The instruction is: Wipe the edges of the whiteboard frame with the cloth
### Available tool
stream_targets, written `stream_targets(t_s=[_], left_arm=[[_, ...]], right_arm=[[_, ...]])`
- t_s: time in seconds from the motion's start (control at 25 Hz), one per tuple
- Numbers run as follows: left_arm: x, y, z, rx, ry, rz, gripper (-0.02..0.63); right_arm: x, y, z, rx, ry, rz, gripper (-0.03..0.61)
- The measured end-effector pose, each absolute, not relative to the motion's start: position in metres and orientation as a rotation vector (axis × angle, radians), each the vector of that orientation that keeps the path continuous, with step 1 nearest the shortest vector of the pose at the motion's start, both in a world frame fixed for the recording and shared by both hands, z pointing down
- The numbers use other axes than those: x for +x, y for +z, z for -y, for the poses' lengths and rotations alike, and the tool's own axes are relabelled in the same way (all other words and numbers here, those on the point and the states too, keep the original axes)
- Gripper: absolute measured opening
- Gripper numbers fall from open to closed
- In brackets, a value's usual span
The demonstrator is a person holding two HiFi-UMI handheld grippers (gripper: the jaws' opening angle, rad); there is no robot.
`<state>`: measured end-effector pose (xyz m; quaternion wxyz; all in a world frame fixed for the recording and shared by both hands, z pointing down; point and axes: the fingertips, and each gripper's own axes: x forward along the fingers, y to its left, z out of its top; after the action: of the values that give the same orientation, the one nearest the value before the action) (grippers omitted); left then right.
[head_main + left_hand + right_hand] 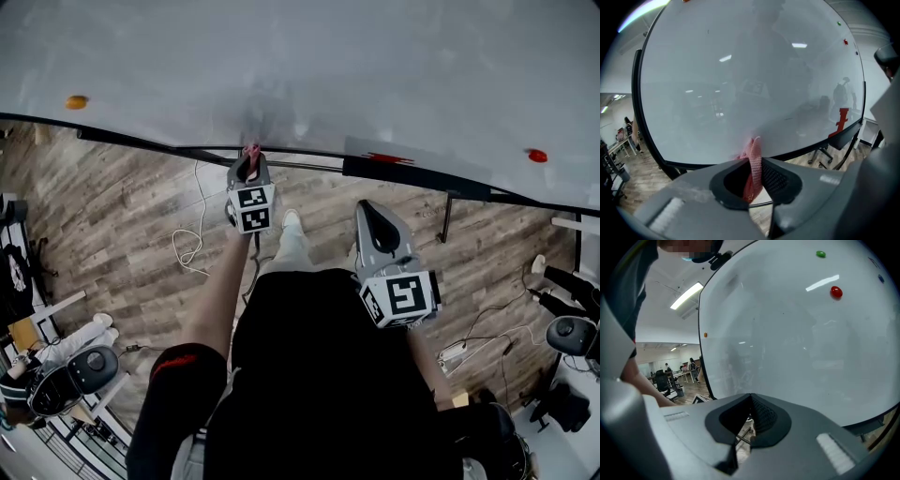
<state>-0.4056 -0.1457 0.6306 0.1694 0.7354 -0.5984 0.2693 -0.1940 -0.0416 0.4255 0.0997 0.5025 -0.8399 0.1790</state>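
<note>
One strip of pink woven cloth [753, 159] is clamped between the jaws of the grey left gripper [251, 161]. It stands upright against the black ribbed pads and pokes out past the tips. In the head view the cloth's free end sits at the lower edge of the thin black frame [635, 93] that borders the large glossy whiteboard [309, 56]. This spot is left of a black tray ledge [422, 176] carrying a small red object [388, 158]. The grey right gripper [368, 211] is held lower and nearer the person's body, apart from the frame, its jaws together with nothing between them. A small orange round magnet [77, 101] and a red round magnet [536, 156] sit on the board surface. Below lies a wood-plank floor [122, 225] with a looped white cable [190, 246].
</note>
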Motion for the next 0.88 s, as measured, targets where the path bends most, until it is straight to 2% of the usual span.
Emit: stream_targets(t_s=[0.88], left_arm=[[-0.371, 0.615, 0.132, 2.139, 0.792, 1.651, 0.054]], right_arm=[[-0.178, 0.419, 0.038, 1.45, 0.543, 2.506, 0.002]])
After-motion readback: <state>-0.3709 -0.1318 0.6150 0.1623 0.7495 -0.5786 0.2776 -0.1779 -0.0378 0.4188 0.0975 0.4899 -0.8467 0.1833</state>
